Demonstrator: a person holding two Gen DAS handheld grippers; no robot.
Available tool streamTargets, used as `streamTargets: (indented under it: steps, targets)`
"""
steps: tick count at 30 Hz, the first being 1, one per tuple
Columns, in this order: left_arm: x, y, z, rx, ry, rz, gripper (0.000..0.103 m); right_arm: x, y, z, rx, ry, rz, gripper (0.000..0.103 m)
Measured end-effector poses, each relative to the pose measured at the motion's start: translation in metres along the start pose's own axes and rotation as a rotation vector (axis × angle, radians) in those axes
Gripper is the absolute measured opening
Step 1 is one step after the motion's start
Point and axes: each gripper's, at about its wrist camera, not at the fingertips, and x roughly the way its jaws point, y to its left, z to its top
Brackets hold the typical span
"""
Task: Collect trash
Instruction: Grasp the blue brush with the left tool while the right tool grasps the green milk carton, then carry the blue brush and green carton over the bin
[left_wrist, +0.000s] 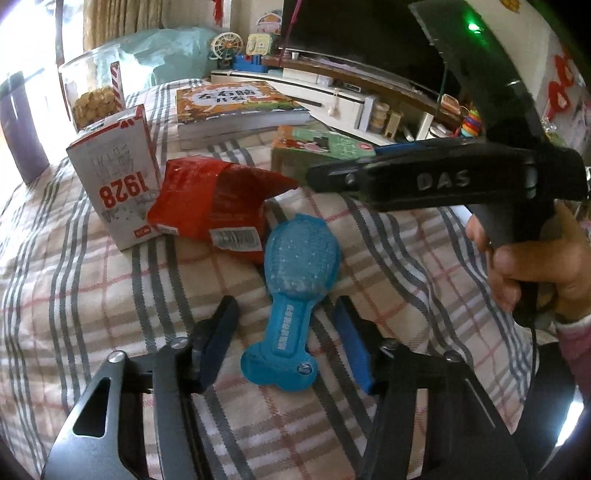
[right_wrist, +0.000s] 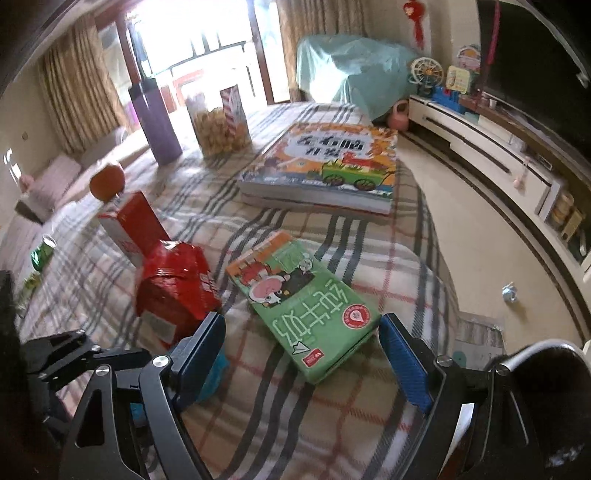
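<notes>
My left gripper (left_wrist: 284, 325), open, straddles the blue brush (left_wrist: 291, 280), handle toward me; the red wrapper (left_wrist: 218, 206), probably trash, lies just beyond. My right gripper (right_wrist: 303, 343) is open too.

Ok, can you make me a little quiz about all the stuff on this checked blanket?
1. True or false: the left gripper is open around the handle of the blue brush.
2. What leans on the white 1928 carton: A) red crumpled wrapper, B) green maze book, C) purple bottle?
3. Fill in: the right gripper holds ____.

Key:
1. True
2. A
3. nothing; it is open over the green maze book's near corner.
</notes>
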Motion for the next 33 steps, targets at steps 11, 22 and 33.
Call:
streamTargets:
  steps: [11,22,33]
  targets:
    - [-0.015,0.010,-0.009,-0.042,-0.033,-0.024,0.019,-0.021,0.002,-0.028,0.070,-0.018,0.016,0.057]
    - [-0.037,0.011,-0.027,-0.096,-0.058,-0.061,0.018,-0.070,0.003,-0.090,0.231,-0.074,0.049,0.057]
    - [-0.045,-0.017,-0.030,-0.057,-0.064,-0.098,0.018,-0.101,0.007,-0.124,0.304,-0.124,0.030,0.057]
